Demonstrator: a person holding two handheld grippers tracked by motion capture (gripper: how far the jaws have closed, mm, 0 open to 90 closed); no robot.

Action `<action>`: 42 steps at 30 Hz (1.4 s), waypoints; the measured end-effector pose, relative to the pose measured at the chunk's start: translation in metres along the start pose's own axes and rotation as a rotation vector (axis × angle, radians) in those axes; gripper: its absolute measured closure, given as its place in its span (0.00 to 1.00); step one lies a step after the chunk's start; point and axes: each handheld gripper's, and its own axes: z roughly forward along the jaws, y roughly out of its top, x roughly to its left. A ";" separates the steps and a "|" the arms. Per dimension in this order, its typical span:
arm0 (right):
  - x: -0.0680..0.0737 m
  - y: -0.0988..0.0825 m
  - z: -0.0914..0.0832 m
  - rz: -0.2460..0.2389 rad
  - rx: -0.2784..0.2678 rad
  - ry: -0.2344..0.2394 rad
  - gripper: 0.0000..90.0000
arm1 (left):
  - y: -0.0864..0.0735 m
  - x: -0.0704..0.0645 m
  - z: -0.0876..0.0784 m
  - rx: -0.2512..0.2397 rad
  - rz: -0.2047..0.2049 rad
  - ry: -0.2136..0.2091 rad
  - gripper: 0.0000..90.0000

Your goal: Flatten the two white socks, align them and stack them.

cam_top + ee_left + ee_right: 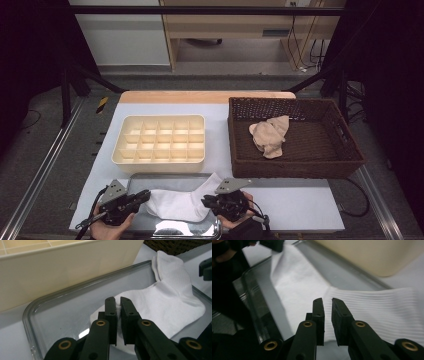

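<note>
- White sock point(177, 202) lies flat on the metal tray point(137, 181), long axis 9 to 3 o'clock, cuff angled toward 1 o'clock
- Left hand-held gripper point(144, 196) clamps its toe; right hand-held gripper point(206, 201) pinches the ribbed ankle
- Tray's near edge is cut off
- White surface point(300, 200) carries a cream divided box point(160, 140) and a wicker basket point(295, 167)

Worktop point(310, 202) white, with pale wood strip along far edge point(207, 96). Grey floor point(55, 150) on both sides and beyond. Metal rails point(40, 167) run along floor left and right of worktop. Black frame bar point(200, 10) crosses top; dark drapes point(30, 50) at both sides. Far back, light wooden furniture point(225, 30) against pale wall point(120, 45). Black cables point(305, 50) hang at right, trailing to floor. Yellow-black tape mark point(102, 104) on floor at left. Lighting even, from above.
</note>
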 end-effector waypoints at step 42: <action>-0.054 -0.008 -0.002 0.045 -0.020 -0.301 0.82 | 0.002 -0.001 0.018 0.009 -0.016 0.069 0.57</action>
